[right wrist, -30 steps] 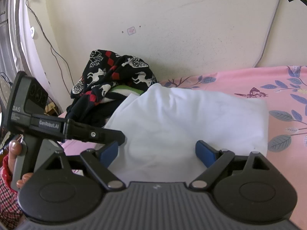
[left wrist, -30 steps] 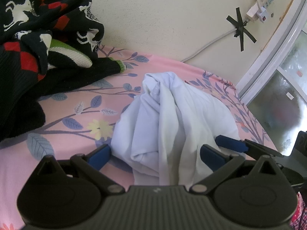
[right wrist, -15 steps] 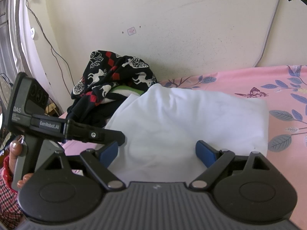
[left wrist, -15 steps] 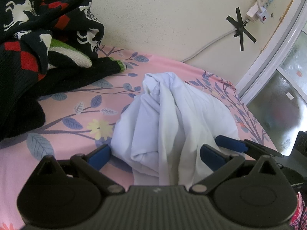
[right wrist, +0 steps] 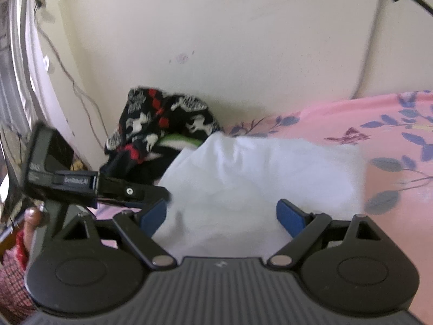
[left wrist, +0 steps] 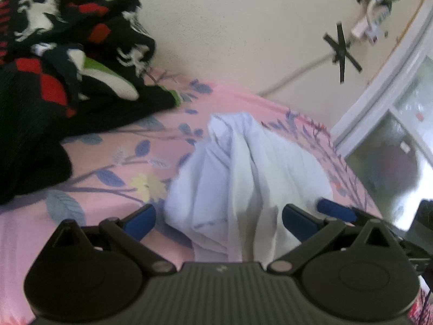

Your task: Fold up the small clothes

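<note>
Pink floral-print bed sheet (left wrist: 89,159) spread under everything; black knitted sweater with red and white pattern (left wrist: 40,62) heaped by wall; crumpled white cotton garment (left wrist: 243,178) mid-sheet, between both tools; left gripper (left wrist: 219,218) and right gripper (right wrist: 222,214) spread wide, straddling white cloth, gripping nothing

Pink floral bedsheet (left wrist: 102,146) over the bed; cable (left wrist: 292,77) taped to the wall (right wrist: 216,40); window (left wrist: 400,135) at the bed's right edge
</note>
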`<act>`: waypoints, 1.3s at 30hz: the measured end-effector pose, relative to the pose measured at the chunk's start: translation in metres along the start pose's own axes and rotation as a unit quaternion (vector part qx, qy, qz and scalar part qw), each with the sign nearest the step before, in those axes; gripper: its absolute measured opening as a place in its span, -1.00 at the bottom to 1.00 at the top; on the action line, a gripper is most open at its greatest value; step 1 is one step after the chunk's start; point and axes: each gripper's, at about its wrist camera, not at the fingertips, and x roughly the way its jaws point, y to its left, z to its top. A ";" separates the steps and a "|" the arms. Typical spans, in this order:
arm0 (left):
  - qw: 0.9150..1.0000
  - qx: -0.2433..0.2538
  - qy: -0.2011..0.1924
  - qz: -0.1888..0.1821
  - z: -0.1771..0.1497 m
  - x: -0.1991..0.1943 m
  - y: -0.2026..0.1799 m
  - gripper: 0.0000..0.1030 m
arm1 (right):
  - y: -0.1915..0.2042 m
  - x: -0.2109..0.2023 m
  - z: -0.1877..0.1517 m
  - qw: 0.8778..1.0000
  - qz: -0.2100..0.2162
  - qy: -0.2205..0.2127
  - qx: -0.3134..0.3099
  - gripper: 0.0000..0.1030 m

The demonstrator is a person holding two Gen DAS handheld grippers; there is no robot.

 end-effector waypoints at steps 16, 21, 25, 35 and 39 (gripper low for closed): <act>0.999 0.042 0.023 -0.012 -0.009 0.014 -0.015 0.99 | -0.067 -0.016 -0.001 0.994 -0.042 0.046 0.095 0.64; 0.999 0.045 0.011 0.019 -0.010 0.019 -0.027 0.19 | -0.044 0.027 0.013 0.995 -0.050 0.070 0.058 0.00; 0.999 0.035 0.023 0.027 0.000 0.031 -0.048 -0.29 | -0.048 0.014 0.029 0.997 -0.060 0.047 0.033 -0.67; 0.997 0.061 0.001 -0.044 0.082 0.153 -0.193 -0.19 | -0.158 -0.068 0.118 0.974 -0.205 -0.090 -0.010 -0.55; 0.994 0.103 0.021 0.021 0.086 0.222 -0.228 0.19 | -0.214 -0.065 0.116 0.953 -0.293 -0.068 0.026 0.41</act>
